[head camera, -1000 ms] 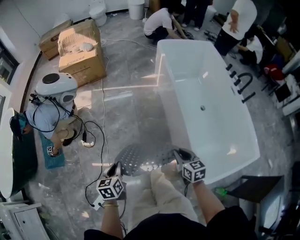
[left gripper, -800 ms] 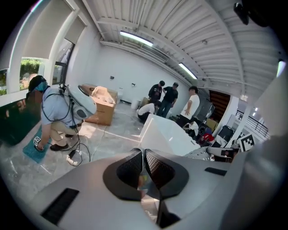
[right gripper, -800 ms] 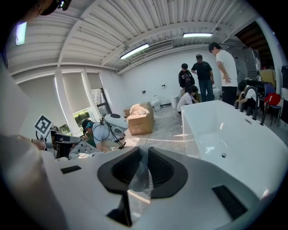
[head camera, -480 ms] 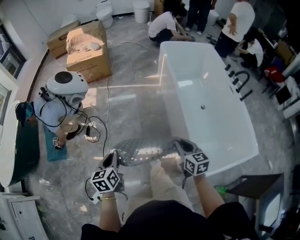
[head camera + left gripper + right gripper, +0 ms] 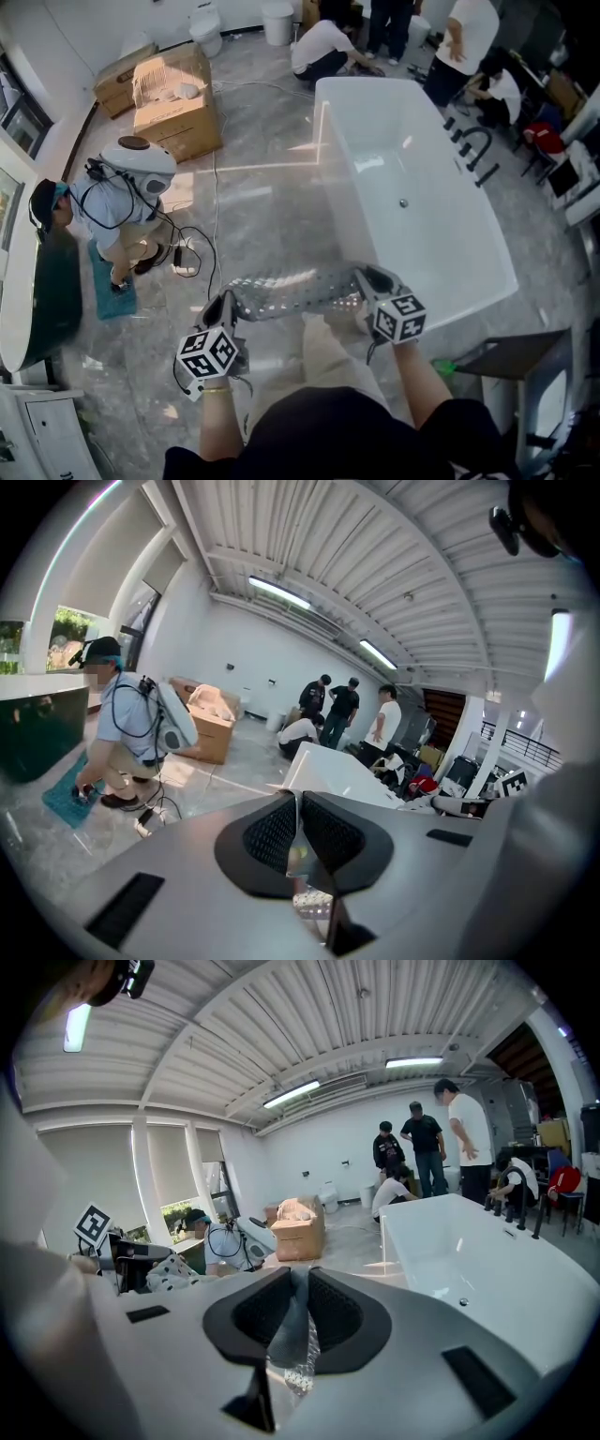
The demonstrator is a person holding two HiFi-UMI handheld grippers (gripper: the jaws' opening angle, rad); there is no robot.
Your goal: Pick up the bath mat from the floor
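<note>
The left gripper [image 5: 225,306] is clamped on the left edge of the bath mat [image 5: 295,292] — a clear, dotted sheet that hangs stretched above the floor [image 5: 253,216], near the bathtub [image 5: 412,187]. The right gripper [image 5: 367,279] pinches its right edge in the same way. The lift looks to me nearly complete — only carrying it away seems left.

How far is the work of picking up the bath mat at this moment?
Done: both edges are gripped. The left gripper has its jaws shut on one edge of the clear bath mat, and the right gripper on the other. In hand: the mat hangs stretched between them above the grey floor. Left: I cannot tell whether its lower edge is clear of the floor; if not, lift higher.
</note>
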